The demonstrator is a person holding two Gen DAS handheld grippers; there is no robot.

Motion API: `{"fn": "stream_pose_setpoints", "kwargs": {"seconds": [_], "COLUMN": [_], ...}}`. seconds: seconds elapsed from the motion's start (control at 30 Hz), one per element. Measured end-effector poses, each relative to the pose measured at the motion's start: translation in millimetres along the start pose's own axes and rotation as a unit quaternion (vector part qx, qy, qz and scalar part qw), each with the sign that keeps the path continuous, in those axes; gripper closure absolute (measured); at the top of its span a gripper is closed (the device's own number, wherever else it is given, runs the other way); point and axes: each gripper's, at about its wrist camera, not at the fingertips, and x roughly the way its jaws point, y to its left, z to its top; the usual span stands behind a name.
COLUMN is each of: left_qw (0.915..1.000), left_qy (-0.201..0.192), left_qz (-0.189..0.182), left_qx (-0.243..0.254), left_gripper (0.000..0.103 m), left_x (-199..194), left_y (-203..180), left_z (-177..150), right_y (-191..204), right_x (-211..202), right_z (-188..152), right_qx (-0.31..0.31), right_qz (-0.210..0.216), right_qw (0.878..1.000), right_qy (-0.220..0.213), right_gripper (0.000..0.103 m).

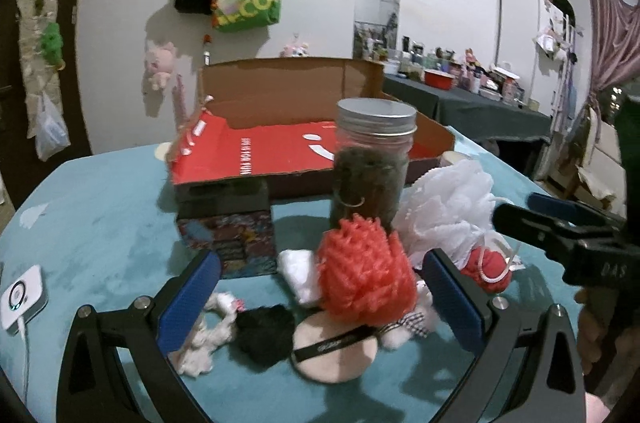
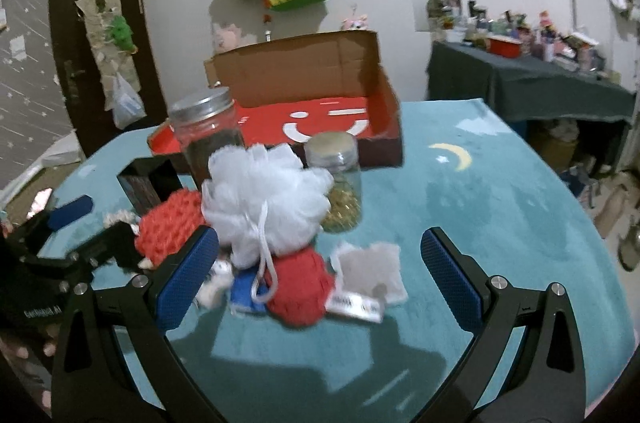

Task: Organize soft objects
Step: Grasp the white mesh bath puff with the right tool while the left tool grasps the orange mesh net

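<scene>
A pile of soft things lies on the teal cloth before an open cardboard box (image 1: pixel 280 151) with a red floor. In the left wrist view my left gripper (image 1: pixel 320 287) is open around an orange-red foam net (image 1: pixel 364 279); near it lie a white cloth (image 1: pixel 298 273), a black scrunchie (image 1: pixel 264 333), a round beige puff (image 1: pixel 336 351) and a white rope toy (image 1: pixel 208 335). My right gripper (image 2: pixel 320 275) is open over a red knitted ball (image 2: pixel 300 287), a white mesh loofah (image 2: pixel 268 199), a blue cloth (image 2: pixel 244 291) and a grey-white pad (image 2: pixel 368 271). It also shows at the left view's right edge (image 1: pixel 560 223).
A large lidded jar (image 1: pixel 372 163) of dark stuff and a small jar (image 2: pixel 338 183) stand behind the pile. A dark patterned box (image 1: pixel 228 231) sits at the left. A white device with a cable (image 1: pixel 22 297) lies at the left edge. A cluttered dark table (image 2: pixel 528 79) stands behind.
</scene>
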Motion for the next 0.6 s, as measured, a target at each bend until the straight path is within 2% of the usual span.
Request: {"fn": "stream_pose_setpoints", "kwargs": {"seconds": [0.2, 0.33, 0.43, 0.5, 0.6], "left_qw": [0.9995, 0.9992, 0.9982, 0.9971, 0.9954], "left_qy": [0.024, 0.033, 0.053, 0.065, 0.081], "left_qz": [-0.017, -0.018, -0.028, -0.037, -0.052], "left_qx": [0.012, 0.014, 0.011, 0.006, -0.001], "left_gripper": [0.0, 0.0, 0.008, 0.017, 0.025], "left_x": [15, 23, 32, 37, 41], "left_y": [-6, -6, -6, -3, 0], "left_z": [2, 5, 6, 6, 5], "right_y": [-5, -3, -1, 2, 5], "right_x": [26, 41, 51, 56, 60], "right_z": [17, 21, 22, 20, 18], "right_qx": [0.002, -0.002, -0.003, -0.005, -0.006], "right_qz": [0.067, 0.097, 0.119, 0.13, 0.14], "right_qw": [0.997, 0.994, 0.991, 0.989, 0.987], "right_qy": [0.036, 0.057, 0.069, 0.077, 0.082], "right_gripper": [0.0, 0.0, 0.0, 0.004, 0.019]}}
